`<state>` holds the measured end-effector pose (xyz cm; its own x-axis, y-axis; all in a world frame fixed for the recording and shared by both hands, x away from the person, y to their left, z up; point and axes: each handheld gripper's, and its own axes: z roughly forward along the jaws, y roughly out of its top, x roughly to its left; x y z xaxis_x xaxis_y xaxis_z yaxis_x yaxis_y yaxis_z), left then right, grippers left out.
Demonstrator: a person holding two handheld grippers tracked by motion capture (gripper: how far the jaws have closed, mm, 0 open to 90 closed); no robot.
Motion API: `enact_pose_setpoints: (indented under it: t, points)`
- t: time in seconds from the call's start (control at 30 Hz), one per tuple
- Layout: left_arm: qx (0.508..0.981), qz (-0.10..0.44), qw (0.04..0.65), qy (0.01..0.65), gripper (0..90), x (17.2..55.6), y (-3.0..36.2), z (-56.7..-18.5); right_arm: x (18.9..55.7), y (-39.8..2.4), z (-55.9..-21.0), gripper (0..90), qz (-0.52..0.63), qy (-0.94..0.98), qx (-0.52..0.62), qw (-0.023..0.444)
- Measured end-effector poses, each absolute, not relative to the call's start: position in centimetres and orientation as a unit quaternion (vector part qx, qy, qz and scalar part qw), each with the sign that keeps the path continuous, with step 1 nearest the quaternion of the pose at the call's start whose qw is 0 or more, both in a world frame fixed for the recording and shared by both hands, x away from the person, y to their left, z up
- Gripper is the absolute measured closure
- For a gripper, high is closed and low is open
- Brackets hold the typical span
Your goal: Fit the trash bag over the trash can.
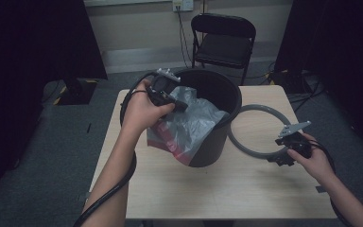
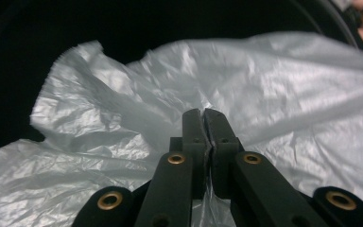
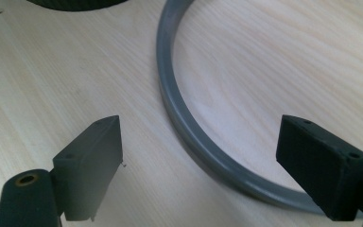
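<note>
Your left gripper (image 2: 203, 118) is clamped on the clear plastic bag (image 2: 246, 85), which drapes over the near rim of the black bin (image 1: 217, 90). Your right gripper (image 3: 198, 161) has its jaws wide apart above the grey ring (image 3: 189, 127) on the wooden table (image 1: 194, 189).

A light wooden bench (image 1: 179, 189) carries a dark bin (image 1: 217, 123), with a grey ring (image 1: 246, 149) lying flat just right of it.
</note>
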<state>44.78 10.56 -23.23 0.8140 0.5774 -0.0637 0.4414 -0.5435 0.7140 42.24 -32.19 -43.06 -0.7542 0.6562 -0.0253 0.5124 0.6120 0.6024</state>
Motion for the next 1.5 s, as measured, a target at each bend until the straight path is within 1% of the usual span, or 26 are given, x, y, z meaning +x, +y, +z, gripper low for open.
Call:
enact_pose_setpoints:
  t: [0.1, 0.23, 0.47, 0.7, 0.87, 1.13, 1.3, 1.5]
  points:
    - [0.864, 0.102, 0.393, 0.298, 88.4, 45.5, 10.0, -22.7, 42.6, -31.7, -42.3, 14.7, 0.295, 0.892, 0.32, 0.118]
    - [0.862, 0.109, 0.394, 0.3, 88.5, 46.3, 8.9, -22.0, 42.9, -31.0, -40.9, 14.7, 0.304, 0.893, 0.31, 0.113]
    - [0.866, 0.135, 0.371, 0.306, 88.7, 47.4, 7.1, -21.6, 43.0, -29.6, -37.1, 14.7, 0.315, 0.899, 0.277, 0.122]
    - [0.863, 0.132, 0.375, 0.311, 88.6, 48.0, 6.0, -22.0, 43.1, -28.2, -33.8, 14.7, 0.312, 0.911, 0.244, 0.119]
    - [0.86, 0.13, 0.381, 0.313, 88.5, 48.1, 6.1, -22.1, 43.4, -27.5, -31.5, 14.7, 0.304, 0.919, 0.22, 0.122]
    - [0.842, 0.137, 0.402, 0.334, 88.5, 48.5, 6.5, -21.8, 43.9, -26.7, -27.9, 14.6, 0.317, 0.915, 0.209, 0.134]
    - [0.834, 0.139, 0.409, 0.342, 88.5, 49.0, 6.3, -21.5, 44.1, -25.9, -26.2, 14.6, 0.33, 0.913, 0.2, 0.135]
    - [0.838, 0.137, 0.403, 0.341, 88.3, 49.0, 6.0, -21.7, 43.9, -23.6, -24.9, 14.8, 0.333, 0.917, 0.173, 0.135]
